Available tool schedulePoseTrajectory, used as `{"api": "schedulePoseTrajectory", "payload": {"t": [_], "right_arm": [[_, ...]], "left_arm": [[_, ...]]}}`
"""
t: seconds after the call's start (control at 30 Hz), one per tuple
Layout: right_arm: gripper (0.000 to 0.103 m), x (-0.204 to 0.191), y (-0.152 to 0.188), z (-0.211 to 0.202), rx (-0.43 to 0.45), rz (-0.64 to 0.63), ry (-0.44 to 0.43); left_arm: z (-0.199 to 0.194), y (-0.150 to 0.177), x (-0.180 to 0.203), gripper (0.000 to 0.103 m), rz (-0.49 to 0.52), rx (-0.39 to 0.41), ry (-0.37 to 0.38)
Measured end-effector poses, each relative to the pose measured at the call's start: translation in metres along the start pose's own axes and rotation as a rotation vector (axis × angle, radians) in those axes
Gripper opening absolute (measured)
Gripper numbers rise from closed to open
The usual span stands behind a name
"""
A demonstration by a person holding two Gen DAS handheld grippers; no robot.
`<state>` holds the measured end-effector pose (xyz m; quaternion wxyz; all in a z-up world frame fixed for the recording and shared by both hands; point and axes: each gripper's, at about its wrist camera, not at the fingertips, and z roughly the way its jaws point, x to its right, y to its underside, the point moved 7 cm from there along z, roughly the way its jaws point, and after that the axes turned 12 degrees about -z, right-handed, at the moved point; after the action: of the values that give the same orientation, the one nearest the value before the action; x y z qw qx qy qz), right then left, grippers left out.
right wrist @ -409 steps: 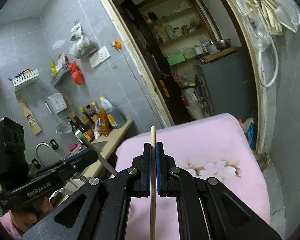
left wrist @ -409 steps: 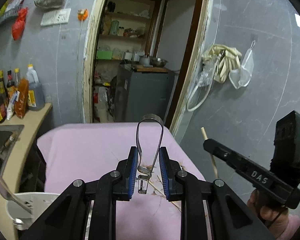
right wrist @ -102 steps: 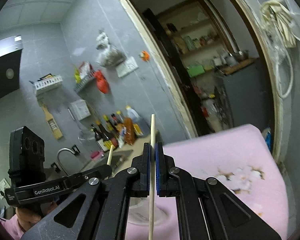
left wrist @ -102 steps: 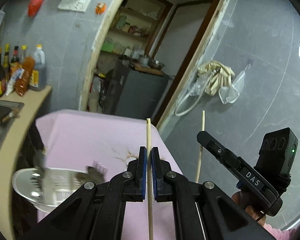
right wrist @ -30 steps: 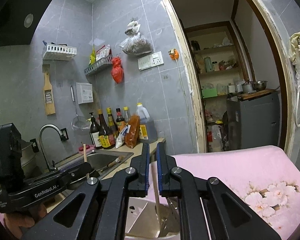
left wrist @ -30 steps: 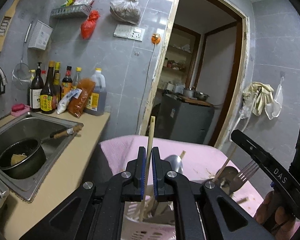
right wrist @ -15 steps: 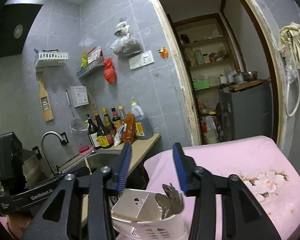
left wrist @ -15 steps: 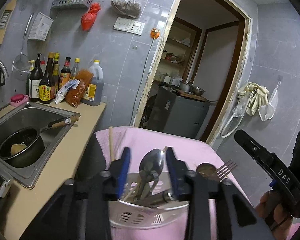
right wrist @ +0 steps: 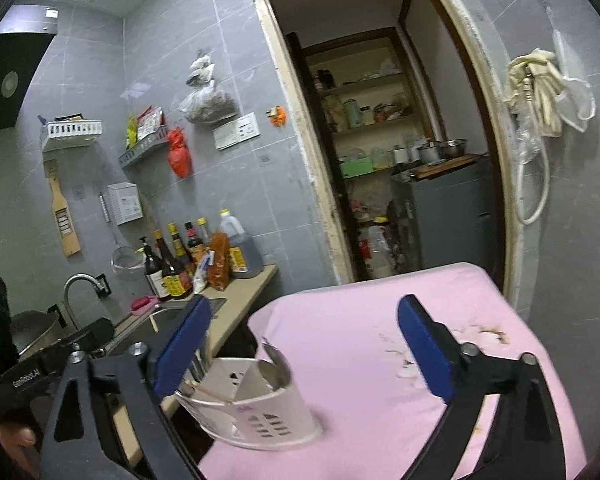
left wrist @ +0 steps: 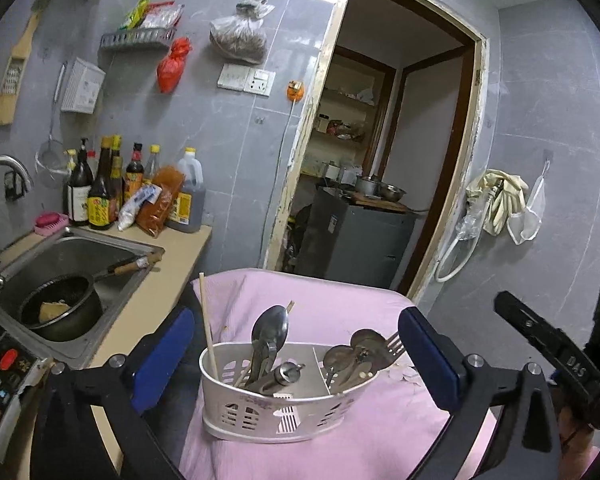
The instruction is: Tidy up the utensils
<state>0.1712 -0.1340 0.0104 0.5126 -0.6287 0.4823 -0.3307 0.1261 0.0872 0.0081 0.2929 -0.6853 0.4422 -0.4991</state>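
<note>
- Utensils stand in a white caddy [left wrist: 260, 420] on the pink cloth [left wrist: 340, 296] that covers the worktop.
- Left claw [left wrist: 296, 356] is spread wide and holds nothing. Its two blue pads sit on each side of the caddy, and I cannot tell if they touch it.
- Right claw [right wrist: 304, 344] is spread wide too, with nothing in it. Its left blue pad [right wrist: 182, 344] is in front of the caddy's left end and hides part of it.
- One chopstick [left wrist: 209, 328] leans up out of the left end of the caddy, taller than the rest.
- A big spoon [left wrist: 269, 332] stands in the left part, with other metal pieces low beside it.
- A wall inside the caddy splits it in two. In the right part are more spoons [left wrist: 352, 354] and a fork [left wrist: 396, 343] with its prongs up.
- From the right claw's view the caddy [right wrist: 256, 408] looks tipped and its right part looks bare, with a thin stick lying near the left end.
- Past the cloth on the left is a sink [left wrist: 60, 256] with a dark pot [left wrist: 62, 312] in it.
- Sauce bottles [left wrist: 100, 188] stand in a row by the wall behind the sink.
- Far back is an open doorway with a gray cabinet [left wrist: 356, 244] and shelves inside.
- Pale gloves [left wrist: 498, 200] hang on the wall to the right of the door.
</note>
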Motion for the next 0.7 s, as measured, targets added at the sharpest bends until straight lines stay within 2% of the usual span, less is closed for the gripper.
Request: {"api": "schedulePoseTrajectory", "payload": {"t": [0.3,0.7], "right_arm": [[0.102,0.033,0.006,-0.048,-0.040,-0.045,0.068],[0.102,0.057,0.034,-0.113,-0.109,-0.101,0.110]], "left_arm": [[-0.027,0.021,0.022,0.103,0.033,-0.011,-0.028],[-0.066,0.079,0.045,0.103,0.066,-0.094,-0.094]]}}
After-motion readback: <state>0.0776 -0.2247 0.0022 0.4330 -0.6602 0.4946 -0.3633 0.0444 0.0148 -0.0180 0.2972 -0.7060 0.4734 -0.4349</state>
